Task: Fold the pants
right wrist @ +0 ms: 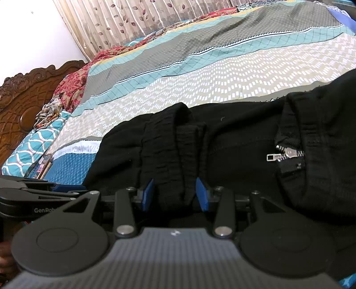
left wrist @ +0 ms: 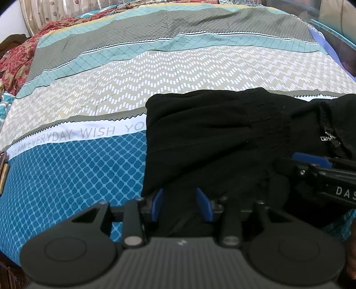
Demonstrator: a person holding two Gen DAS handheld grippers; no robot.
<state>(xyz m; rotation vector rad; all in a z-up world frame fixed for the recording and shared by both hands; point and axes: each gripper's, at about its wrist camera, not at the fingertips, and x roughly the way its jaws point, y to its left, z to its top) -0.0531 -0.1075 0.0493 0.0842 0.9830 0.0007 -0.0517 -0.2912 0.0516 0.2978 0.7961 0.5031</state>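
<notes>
Black pants (left wrist: 211, 142) folded in a bundle on patterned bedsheet (left wrist: 89, 169), at 3 o'clock of left wrist view, centre of right wrist view. White band on sheet printed "EVERYDAY WISH YO", remainder hidden under fabric. Metal zipper (right wrist: 287, 153) exposed at 3 o'clock in right wrist view, pull lying flat.

Left gripper (left wrist: 181, 204): blue pads apart, black fabric lying between; contact of pads with cloth not determinable. Second tool visible at 4 o'clock, lettering "DAS" legible, rest cut off.

Right gripper (right wrist: 175, 194): blue pads set either side of a ribbed fold of the pants, fold filling the gap; pressed or loose, cannot tell. "GenRob" read on the other gripper's body at 9 o'clock.

Carved wooden headboard (right wrist: 29, 100) at 9 o'clock, leaf-print curtain (right wrist: 133, 20) at 11 o'clock.
</notes>
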